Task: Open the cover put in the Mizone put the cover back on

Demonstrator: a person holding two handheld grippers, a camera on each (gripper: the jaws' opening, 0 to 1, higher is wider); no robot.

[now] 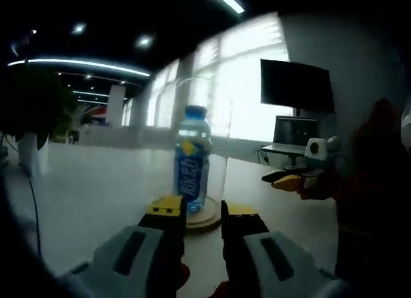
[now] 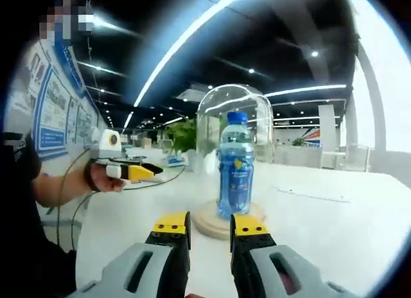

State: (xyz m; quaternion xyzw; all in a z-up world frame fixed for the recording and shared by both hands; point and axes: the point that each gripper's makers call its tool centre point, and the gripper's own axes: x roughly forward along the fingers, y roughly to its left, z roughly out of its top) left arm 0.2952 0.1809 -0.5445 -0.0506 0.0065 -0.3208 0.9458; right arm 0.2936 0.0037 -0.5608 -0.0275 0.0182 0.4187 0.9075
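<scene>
A blue Mizone bottle stands upright on a round wooden base, under a clear glass dome cover. My left gripper is low in front of the base, its jaws open with nothing between them. From the opposite side, my right gripper faces the base, also open and empty. Each gripper shows in the other's view, held by a hand: the right gripper at the right, the left gripper at the left. Both are apart from the dome.
The base rests on a broad white table. A monitor and a laptop stand behind at the right, and a plant at the left. A thin cable lies on the table.
</scene>
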